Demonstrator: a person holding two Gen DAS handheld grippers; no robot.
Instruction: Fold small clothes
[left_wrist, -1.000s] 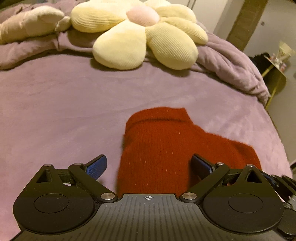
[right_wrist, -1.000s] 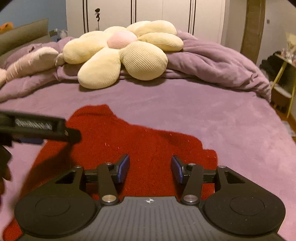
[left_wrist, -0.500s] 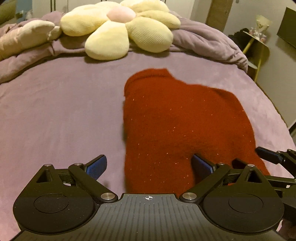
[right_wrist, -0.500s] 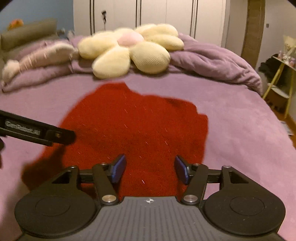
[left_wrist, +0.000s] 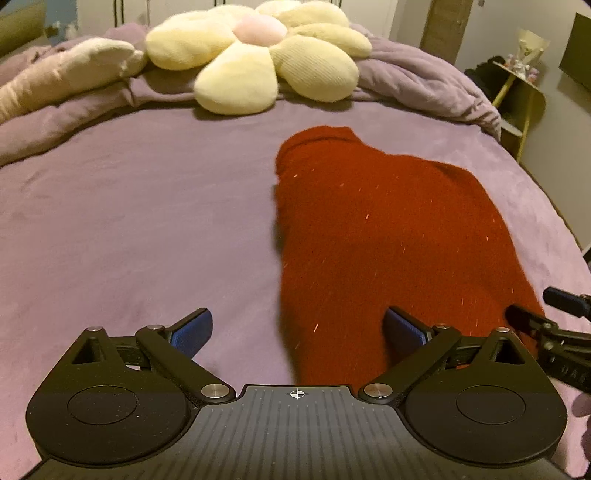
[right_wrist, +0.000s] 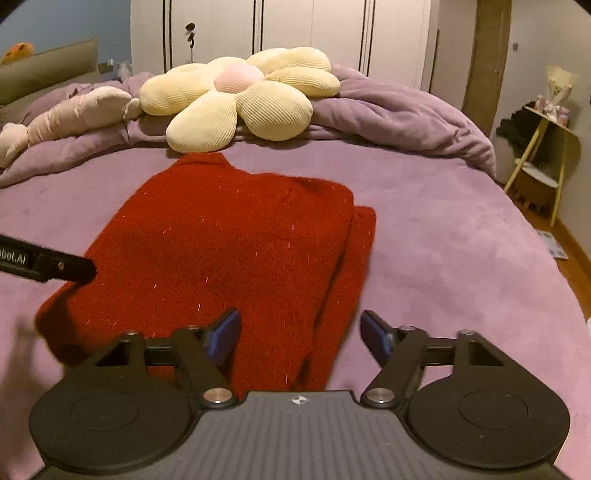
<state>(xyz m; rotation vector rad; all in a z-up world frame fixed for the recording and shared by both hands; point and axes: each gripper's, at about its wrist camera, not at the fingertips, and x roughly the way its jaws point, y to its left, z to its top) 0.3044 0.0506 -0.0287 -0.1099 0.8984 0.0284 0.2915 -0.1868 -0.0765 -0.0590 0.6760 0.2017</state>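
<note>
While both our claws hang over the near end of the red sweater (right_wrist: 229, 251), neither grips it. Our left claw (left_wrist: 297, 330) stands wide open with nothing pinched, its right pad above the cloth and its left pad over bare purple bedspread (left_wrist: 129, 221). Our right claw (right_wrist: 299, 334) has just widened partway and stands open, the sweater's near right edge below the gap but not pinched. The sweater lies flat mid-bed, its long axis running away from us toward the flower cushion (right_wrist: 240, 99), one layer already doubled along its right side. Both hands look equally near the near hem, which we judge is the edge to lift next.
</note>
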